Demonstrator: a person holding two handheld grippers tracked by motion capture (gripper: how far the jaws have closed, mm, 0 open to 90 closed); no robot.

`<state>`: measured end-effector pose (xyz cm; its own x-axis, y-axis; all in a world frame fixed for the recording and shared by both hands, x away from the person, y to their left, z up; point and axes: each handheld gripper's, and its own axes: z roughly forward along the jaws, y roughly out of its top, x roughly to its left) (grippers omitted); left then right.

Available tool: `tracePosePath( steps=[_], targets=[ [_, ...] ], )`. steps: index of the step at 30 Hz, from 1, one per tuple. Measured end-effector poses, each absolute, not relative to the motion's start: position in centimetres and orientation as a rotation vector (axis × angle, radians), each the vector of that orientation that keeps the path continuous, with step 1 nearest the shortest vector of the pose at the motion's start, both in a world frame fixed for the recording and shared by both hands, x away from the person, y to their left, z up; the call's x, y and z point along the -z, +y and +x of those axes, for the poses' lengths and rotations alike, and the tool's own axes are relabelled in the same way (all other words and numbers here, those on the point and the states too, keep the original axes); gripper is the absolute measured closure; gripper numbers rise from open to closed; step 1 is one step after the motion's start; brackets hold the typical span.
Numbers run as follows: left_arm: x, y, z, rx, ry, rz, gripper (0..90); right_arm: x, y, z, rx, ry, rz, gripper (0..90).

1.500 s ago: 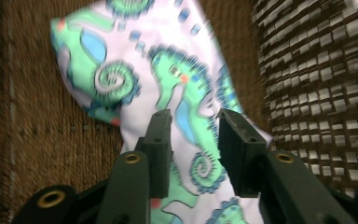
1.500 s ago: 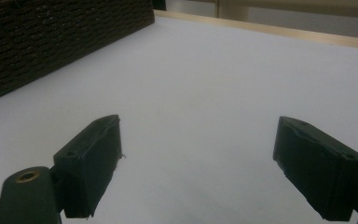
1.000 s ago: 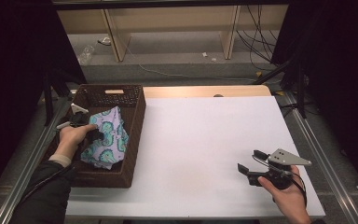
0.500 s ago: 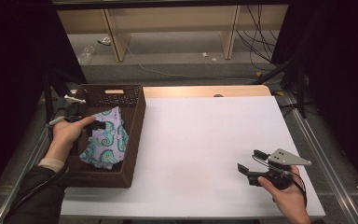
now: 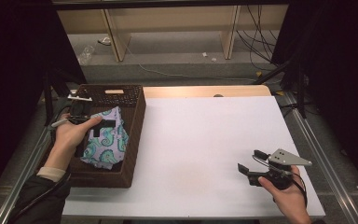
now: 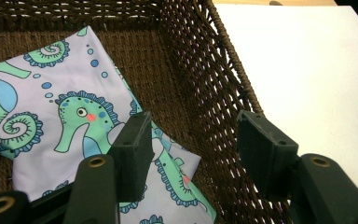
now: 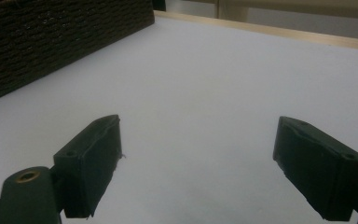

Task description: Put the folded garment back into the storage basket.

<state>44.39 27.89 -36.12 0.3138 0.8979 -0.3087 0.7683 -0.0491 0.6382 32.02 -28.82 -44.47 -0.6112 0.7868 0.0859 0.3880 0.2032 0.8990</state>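
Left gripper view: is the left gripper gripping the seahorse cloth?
No: the left gripper is open, and the seahorse cloth lies loose in the basket.

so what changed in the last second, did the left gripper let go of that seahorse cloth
Yes. The left gripper has lifted off the seahorse cloth and drawn back toward the basket's far left corner; its jaws have just been opening, with nothing between them now. The cloth lies loose in the basket. The right gripper stayed open over the white table, and the basket has not shifted.
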Motion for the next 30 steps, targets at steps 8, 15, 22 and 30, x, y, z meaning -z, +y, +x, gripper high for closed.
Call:
tracePosePath(
  steps=[8, 15, 22, 30],
  targets=[
    [35.9, 27.2, 43.5, -0.234, 1.427, 1.867, 39.6, 44.5, -28.8, 32.0, -1.381, 2.093, 1.094, 15.9],
    [35.8, 26.3, 42.4, -0.244, 1.401, 1.869, 30.1, 44.5, -28.8, 32.0, -1.381, 2.091, 1.096, 15.9],
    [35.7, 25.3, 41.2, -0.291, 1.369, 1.895, 20.3, 44.5, -28.8, 32.0, -1.382, 2.09, 1.095, 15.9],
    [35.8, 24.0, 39.8, -0.338, 1.296, 1.925, 16.4, 44.5, -28.8, 32.0, -1.378, 2.093, 1.091, 15.9]
  ],
)
